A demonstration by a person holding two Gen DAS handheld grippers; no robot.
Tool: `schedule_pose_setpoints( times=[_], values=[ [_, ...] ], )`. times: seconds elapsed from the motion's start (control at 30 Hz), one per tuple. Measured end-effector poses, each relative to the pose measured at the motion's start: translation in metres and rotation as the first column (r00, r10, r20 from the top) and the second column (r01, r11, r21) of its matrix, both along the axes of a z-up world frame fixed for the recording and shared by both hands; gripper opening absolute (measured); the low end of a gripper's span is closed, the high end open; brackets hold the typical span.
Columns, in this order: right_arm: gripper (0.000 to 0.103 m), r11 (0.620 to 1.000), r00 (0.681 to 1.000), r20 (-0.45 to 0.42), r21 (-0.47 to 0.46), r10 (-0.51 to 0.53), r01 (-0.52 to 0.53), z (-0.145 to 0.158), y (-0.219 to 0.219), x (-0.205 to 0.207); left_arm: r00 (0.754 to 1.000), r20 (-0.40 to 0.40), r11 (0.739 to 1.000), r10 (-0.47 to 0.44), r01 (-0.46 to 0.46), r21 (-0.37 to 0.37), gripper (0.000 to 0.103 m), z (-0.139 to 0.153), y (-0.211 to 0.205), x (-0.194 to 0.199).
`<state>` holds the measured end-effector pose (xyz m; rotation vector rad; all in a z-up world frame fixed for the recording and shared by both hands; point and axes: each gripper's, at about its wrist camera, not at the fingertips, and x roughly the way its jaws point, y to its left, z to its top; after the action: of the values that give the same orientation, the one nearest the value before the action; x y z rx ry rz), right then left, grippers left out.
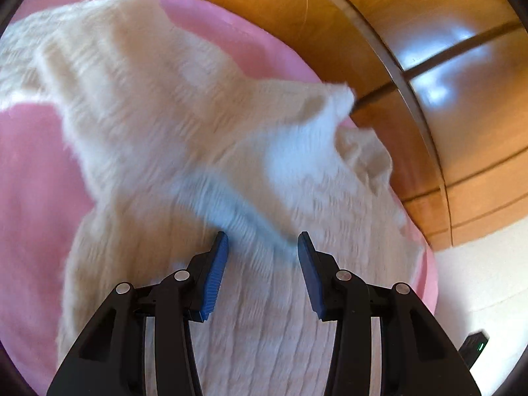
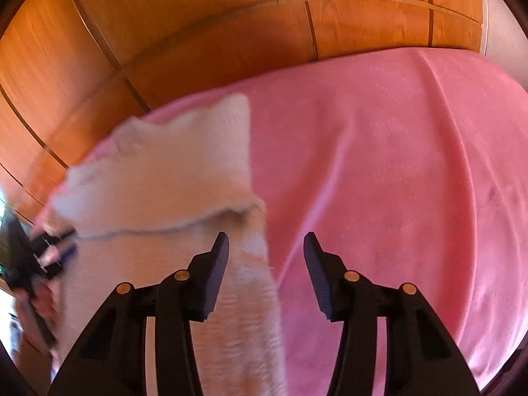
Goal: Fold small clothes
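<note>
You're working over a bed covered by a pink sheet [image 2: 396, 151]; a cream fuzzy sweater [image 1: 184, 138] is lying straight on it, sleeve end reaching the edge by the wood panelling [image 2: 165, 33].

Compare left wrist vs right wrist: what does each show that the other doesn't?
Left wrist only: the fluffy cream knitted garment spread wide, with a raised corner flap; a white floor patch at lower right; the left gripper, jaws apart, with only garment behind the gap.

Right wrist only: a broad bare stretch of the pink bedspread; the right gripper, jaws apart, nothing clamped.

Both: the garment, the pink bedspread, the orange-brown wooden panelling. Both frames are motion-blurred.
</note>
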<state>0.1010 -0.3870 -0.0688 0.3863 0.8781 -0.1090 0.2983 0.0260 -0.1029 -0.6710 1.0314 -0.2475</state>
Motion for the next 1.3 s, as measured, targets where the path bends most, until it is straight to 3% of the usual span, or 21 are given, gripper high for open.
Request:
schedule_pose_setpoints(
  times=[0.1, 0.23, 0.33, 0.43, 0.5, 0.57, 0.63, 0.67, 0.77, 0.87, 0.97, 1.03, 1.1, 1.2, 1.3],
  values=[
    [0.047, 1.000, 1.000, -0.001, -0.016, 0.011, -0.011, -0.014, 0.002, 0.016, 0.999, 0.020, 0.996, -0.041, 0.039, 0.075, 0.012, 0.008, -0.012, 0.014],
    [0.044, 0.999, 0.997, 0.062, 0.024, -0.039, 0.037, -0.003, 0.002, 0.027, 0.991, 0.123, 0.996, -0.043, 0.034, 0.079, 0.005, 0.035, -0.011, 0.005],
    [0.046, 0.996, 0.996, 0.036, -0.039, -0.085, 0.086, 0.002, 0.006, 0.024, 0.990, 0.128, 0.980, -0.065, 0.039, 0.195, 0.005, 0.031, -0.014, -0.003],
    [0.046, 0.996, 0.994, 0.100, -0.068, -0.044, 0.051, 0.012, 0.022, 0.020, 0.990, 0.060, 0.946, -0.125, 0.101, 0.308, 0.010, 0.005, -0.028, -0.003],
    [0.048, 0.997, 0.991, 0.129, -0.077, 0.025, -0.016, 0.019, 0.039, 0.028, 0.989, 0.088, 0.944, -0.115, 0.081, 0.320, 0.013, 0.005, -0.030, -0.009],
    [0.054, 0.994, 0.988, 0.125, -0.077, 0.088, -0.078, 0.017, 0.054, 0.042, 0.990, 0.086, 0.959, -0.108, 0.081, 0.272, 0.029, 0.009, -0.025, -0.013],
    [0.061, 0.987, 0.989, 0.062, -0.088, 0.137, -0.132, 0.003, 0.069, 0.062, 0.993, 0.096, 0.971, -0.075, 0.051, 0.232, 0.051, 0.015, -0.012, -0.023],
    [0.062, 0.985, 0.990, 0.019, -0.105, 0.140, -0.137, -0.007, 0.074, 0.069, 0.993, 0.108, 0.972, -0.050, 0.023, 0.234, 0.054, 0.019, -0.004, -0.029],
    [0.063, 0.973, 0.992, -0.005, -0.192, 0.130, -0.128, -0.017, 0.089, 0.072, 0.992, 0.118, 0.980, 0.039, -0.062, 0.190, 0.055, 0.027, 0.044, -0.057],
    [0.068, 0.978, 0.992, 0.032, -0.174, 0.119, -0.112, -0.007, 0.094, 0.058, 0.985, 0.090, 0.968, 0.148, -0.162, 0.192, 0.055, 0.025, 0.093, -0.079],
    [0.073, 0.980, 0.987, 0.052, -0.138, 0.151, -0.143, -0.004, 0.105, 0.036, 0.948, 0.025, 0.933, 0.316, -0.316, 0.174, 0.054, 0.013, 0.163, -0.102],
    [0.074, 0.972, 0.981, 0.042, -0.153, 0.187, -0.179, -0.011, 0.121, 0.021, 0.908, -0.014, 0.904, 0.419, -0.415, 0.105, 0.043, 0.004, 0.211, -0.118],
    [0.074, 0.961, 0.978, 0.027, -0.195, 0.205, -0.196, -0.019, 0.132, 0.014, 0.847, -0.023, 0.848, 0.531, -0.530, 0.034, 0.043, 0.003, 0.256, -0.134],
    [0.078, 0.938, 0.976, 0.030, -0.283, 0.215, -0.198, -0.029, 0.147, 0.006, 0.756, -0.033, 0.757, 0.653, -0.653, 0.023, 0.043, 0.003, 0.303, -0.148],
    [0.089, 0.942, 0.979, 0.012, -0.275, 0.204, -0.193, -0.037, 0.147, 0.014, 0.700, -0.028, 0.701, 0.713, -0.712, 0.047, 0.043, 0.004, 0.331, -0.150]
  ],
)
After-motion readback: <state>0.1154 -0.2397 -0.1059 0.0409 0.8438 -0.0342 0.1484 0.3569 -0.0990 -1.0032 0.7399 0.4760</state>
